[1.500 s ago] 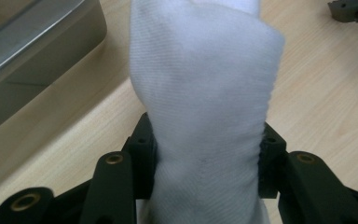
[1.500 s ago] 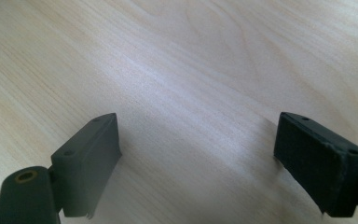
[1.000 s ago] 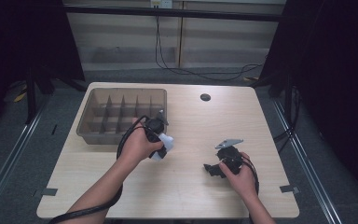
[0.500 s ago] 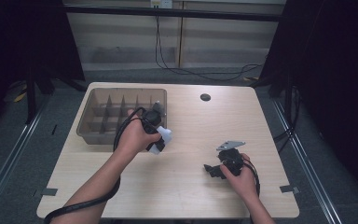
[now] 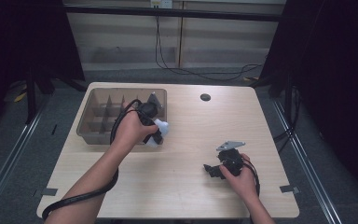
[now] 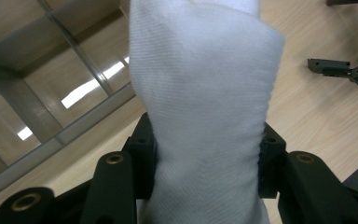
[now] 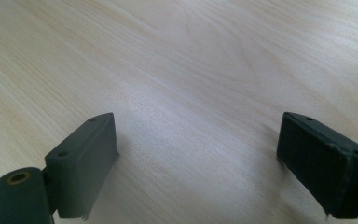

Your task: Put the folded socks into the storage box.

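The left hand-held gripper (image 6: 205,186) grips a white sock (image 6: 205,93) at the tray's (image 5: 93,135) near right corner, not yet dropped in; the right hand-held gripper (image 7: 200,163) rests open on the worktop (image 5: 186,177).

One white sock (image 6: 200,107), one divided tray (image 5: 103,116) (on one table (image 5: 186,186)).

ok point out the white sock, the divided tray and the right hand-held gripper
white sock (image 6: 200,93): left gripper view, middle of the cloth.
divided tray (image 5: 89,122): high view, left wall.
right hand-held gripper (image 7: 198,163): right gripper view, midway between its open fingertips.
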{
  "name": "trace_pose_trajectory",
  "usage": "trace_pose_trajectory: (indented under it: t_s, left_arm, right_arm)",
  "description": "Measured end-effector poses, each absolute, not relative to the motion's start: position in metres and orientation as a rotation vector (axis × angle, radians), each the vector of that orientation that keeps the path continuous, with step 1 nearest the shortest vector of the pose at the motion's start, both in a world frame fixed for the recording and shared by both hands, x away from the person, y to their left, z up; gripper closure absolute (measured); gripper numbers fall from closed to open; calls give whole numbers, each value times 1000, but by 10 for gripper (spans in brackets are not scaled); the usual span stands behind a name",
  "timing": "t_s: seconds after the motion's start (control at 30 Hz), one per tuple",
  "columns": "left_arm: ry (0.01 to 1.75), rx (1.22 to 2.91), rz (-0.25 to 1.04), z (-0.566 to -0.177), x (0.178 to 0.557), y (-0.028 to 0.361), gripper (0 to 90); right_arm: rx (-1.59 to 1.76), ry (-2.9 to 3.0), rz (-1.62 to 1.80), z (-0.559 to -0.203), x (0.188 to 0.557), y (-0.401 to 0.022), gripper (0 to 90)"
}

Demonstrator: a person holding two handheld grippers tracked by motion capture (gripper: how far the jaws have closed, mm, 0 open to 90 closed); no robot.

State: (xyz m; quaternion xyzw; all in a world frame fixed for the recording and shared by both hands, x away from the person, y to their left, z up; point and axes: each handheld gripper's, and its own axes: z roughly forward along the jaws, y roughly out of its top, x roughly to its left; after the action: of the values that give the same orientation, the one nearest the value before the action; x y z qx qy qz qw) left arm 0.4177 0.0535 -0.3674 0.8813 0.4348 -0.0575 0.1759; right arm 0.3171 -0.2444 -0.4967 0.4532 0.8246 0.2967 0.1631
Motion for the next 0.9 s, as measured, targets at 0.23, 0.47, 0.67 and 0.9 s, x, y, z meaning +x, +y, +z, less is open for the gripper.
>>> trace_pose_trajectory:
  t_s: [0.23,0.47,0.67,0.9]
  left_arm:
    - [1238,2481,-161,-361,423,53,544]
    - [1260,2454,-154,-358,432,54,543]
    - [1301,2424,-138,-363,440,59,543]
    - [1351,2400,-73,-367,451,65,543]
  right_arm:
    - [1288,2346,854,-497,316,-245,118]
    - [1294,2337,857,-498,315,-244,118]
    - [1294,2333,862,-498,315,-244,118]
    - [1293,2328,864,-498,315,-243,118]
